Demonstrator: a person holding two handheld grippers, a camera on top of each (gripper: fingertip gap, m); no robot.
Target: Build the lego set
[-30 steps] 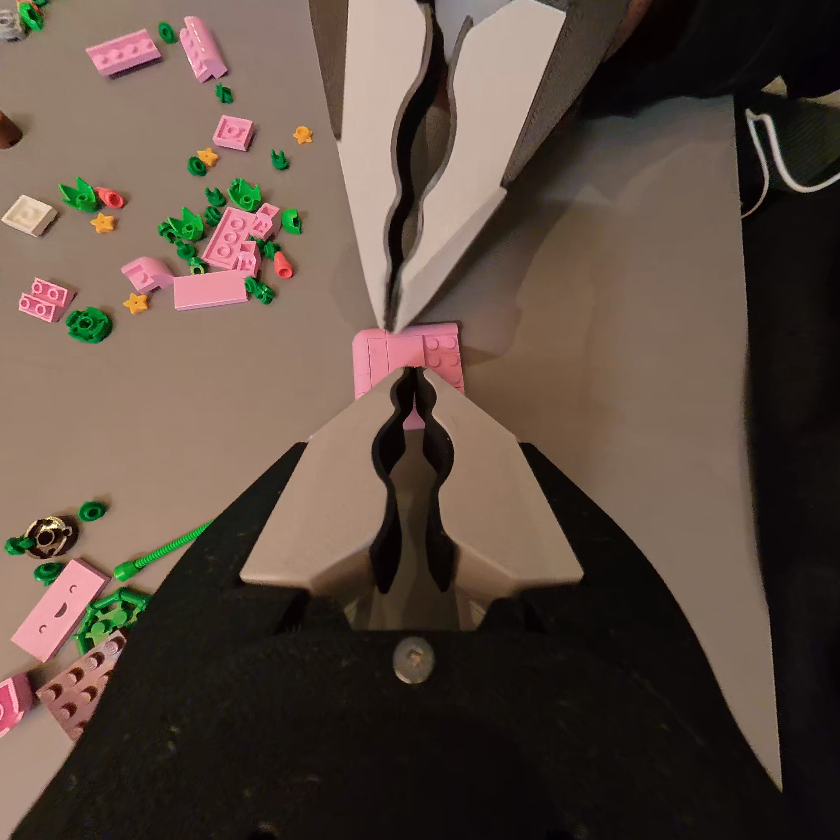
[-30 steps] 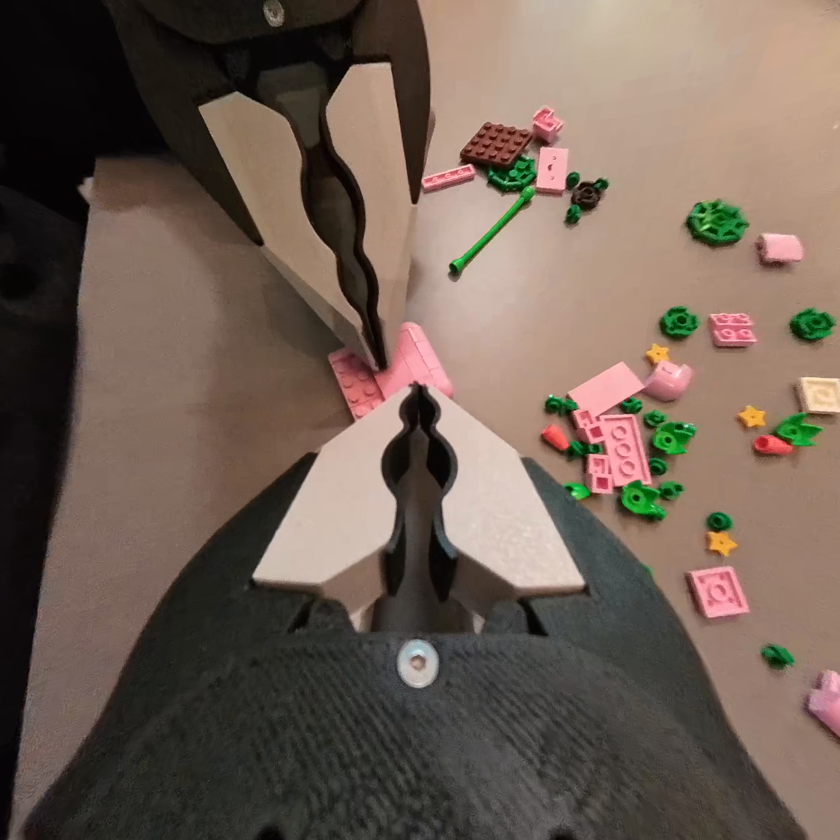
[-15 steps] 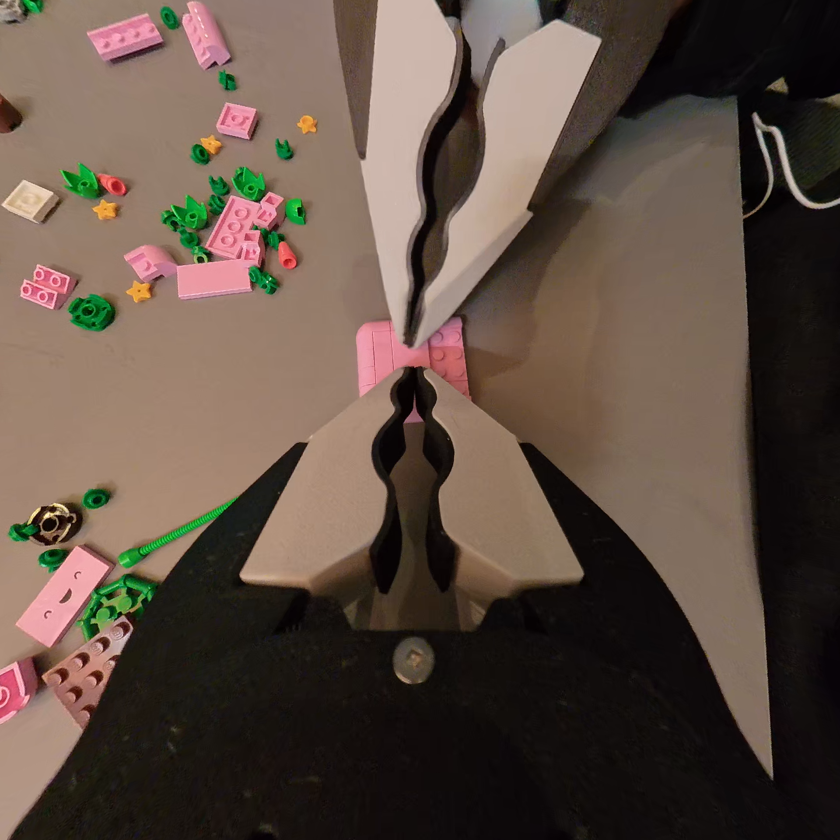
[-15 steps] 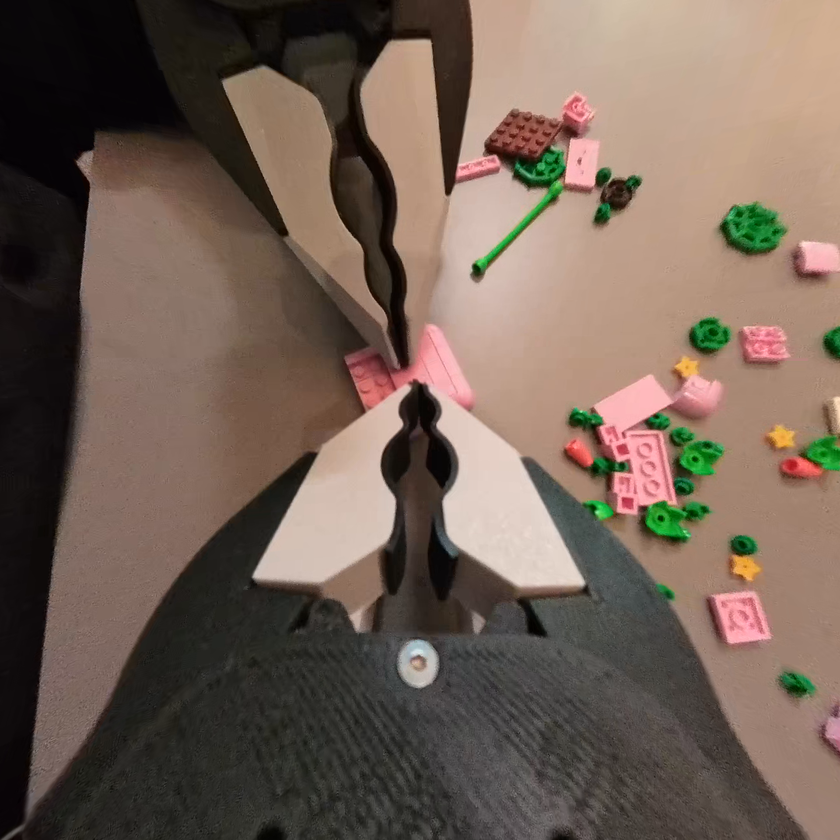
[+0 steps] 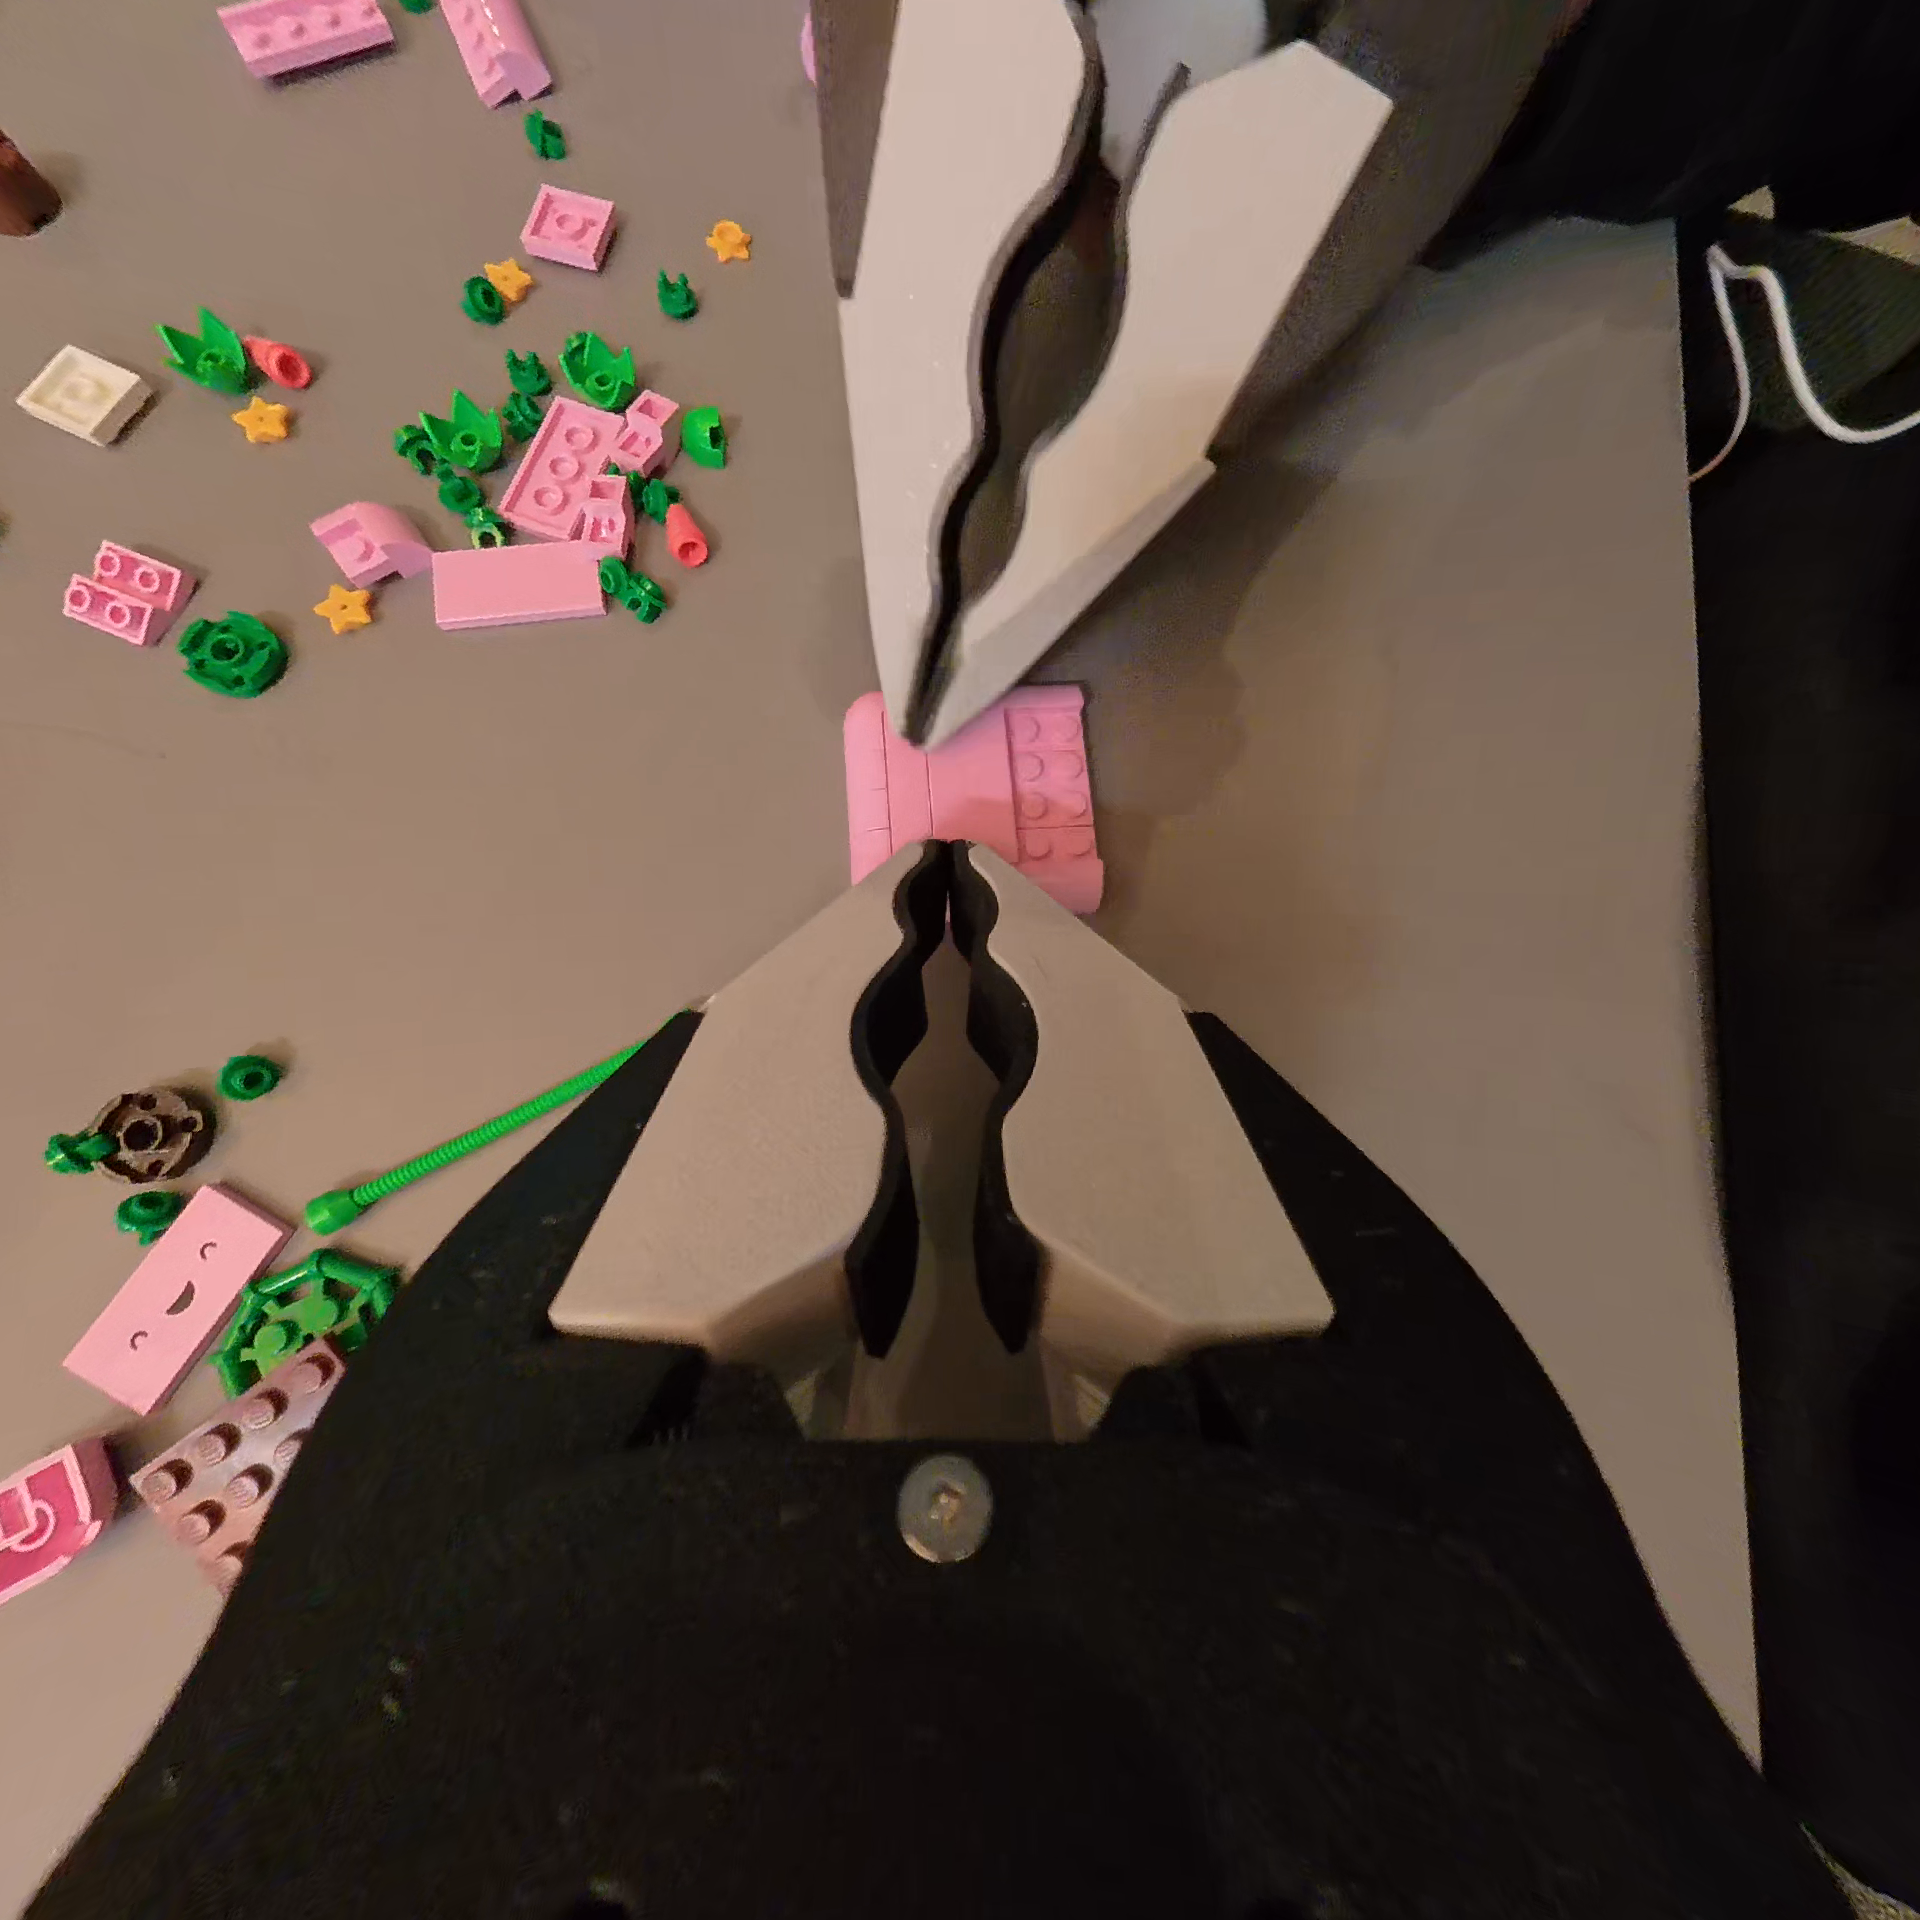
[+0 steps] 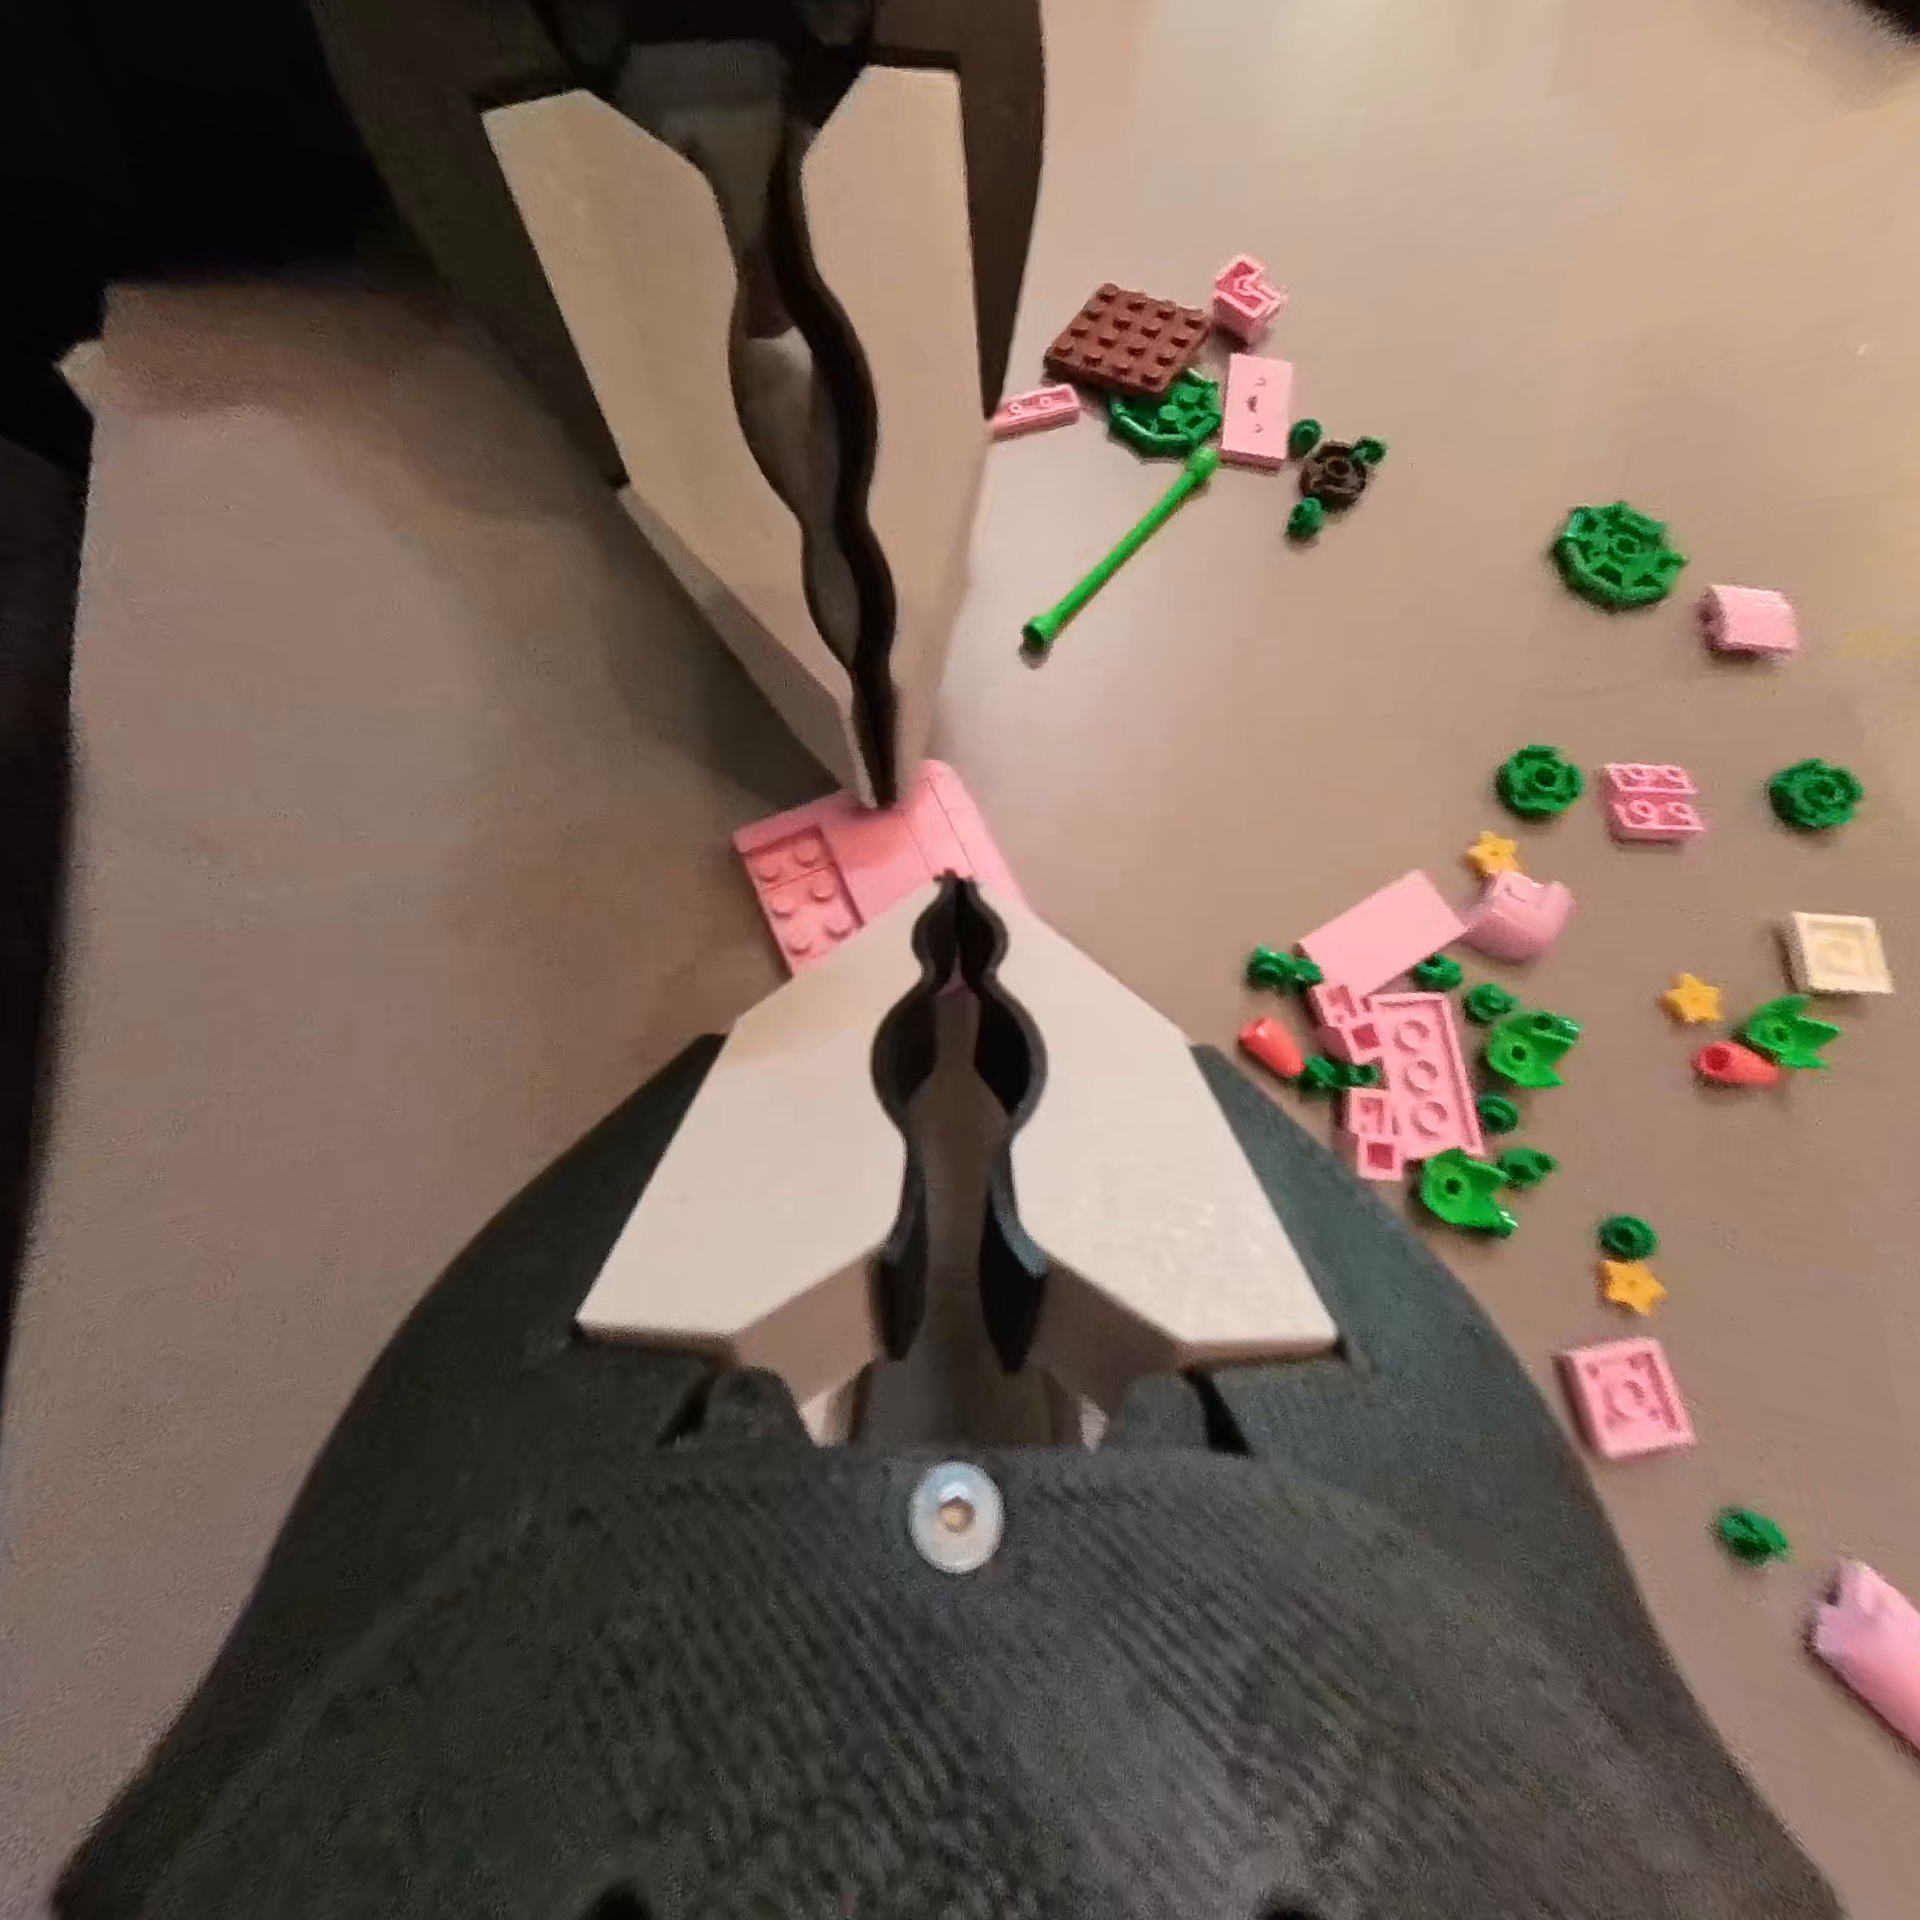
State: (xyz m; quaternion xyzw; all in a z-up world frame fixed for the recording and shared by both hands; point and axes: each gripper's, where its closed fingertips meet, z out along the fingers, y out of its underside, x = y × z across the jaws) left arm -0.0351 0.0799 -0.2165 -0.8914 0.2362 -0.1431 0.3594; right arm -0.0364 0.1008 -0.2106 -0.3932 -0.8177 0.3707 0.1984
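Note:
A small pink lego assembly [image 5: 971, 790] with a smooth middle and studs on one side lies on the grey table near its edge. It also shows in the right wrist view [image 6: 862, 852]. My left gripper [image 5: 948, 847] is shut, with its tips on the assembly's near edge. My right gripper [image 5: 920, 727] comes in from the opposite side, also shut, with its tips resting on the smooth top. In the right wrist view my right gripper [image 6: 956, 883] and my left gripper [image 6: 878, 800] meet tip to tip over the assembly. Neither holds a piece.
Loose pieces lie scattered beside the assembly: pink plates and green leaves [image 5: 561, 468], a green bar [image 5: 468, 1153], a pink face tile [image 5: 171, 1299], a brown plate [image 6: 1130, 338]. The table edge [image 5: 1688, 935] runs close by, with dark floor and a white cord [image 5: 1766, 395] beyond. My left and right fingertips are right by each other. The green bar [image 5: 468, 1153] lies around 9 centimetres away from my left fingertips. Seen from the right wrist view [image 6: 1146, 515] as well.
Both grippers stay shut at the assembly. My right gripper's tips have moved from the far edge onto the smooth top, and more of the assembly shows between the two grippers.

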